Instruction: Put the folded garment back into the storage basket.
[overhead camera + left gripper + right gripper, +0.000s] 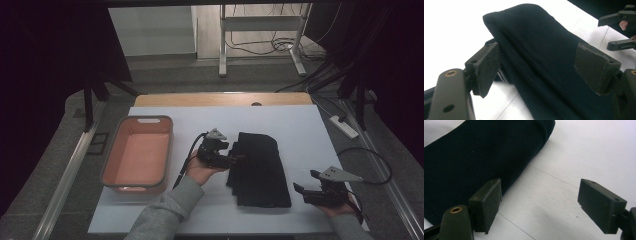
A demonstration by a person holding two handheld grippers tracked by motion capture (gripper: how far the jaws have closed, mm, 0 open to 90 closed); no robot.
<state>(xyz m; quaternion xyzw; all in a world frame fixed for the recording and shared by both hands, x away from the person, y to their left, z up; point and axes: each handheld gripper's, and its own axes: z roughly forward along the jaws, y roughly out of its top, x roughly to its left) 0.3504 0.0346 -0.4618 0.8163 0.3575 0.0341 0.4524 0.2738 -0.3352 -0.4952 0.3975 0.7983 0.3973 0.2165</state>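
Right gripper (306, 184) sat near the worktop's (300, 125) front right corner, jaws apart, nothing between them, just right of the folded black garment (260, 167) and clear of it. In the right gripper view the garment's (474, 152) edge lay beside the left-hand jaw, apart from it.

The garment lay mid-worktop, a little right of centre, long axis running front to back, stacked folds showing on its left side.

Left gripper (233, 152) was at the garment's left edge, about halfway along, jaws wide apart and straddling the fold. In the left gripper view the cloth (539, 50) ran up between both pads, not yet pinched. The left was the nearer gripper, so the next grab would likely close on that left edge; the garment lay rightward of it.

Farther left, the pink bin (111, 158) with a grey rim stood at the worktop's left edge, empty inside.
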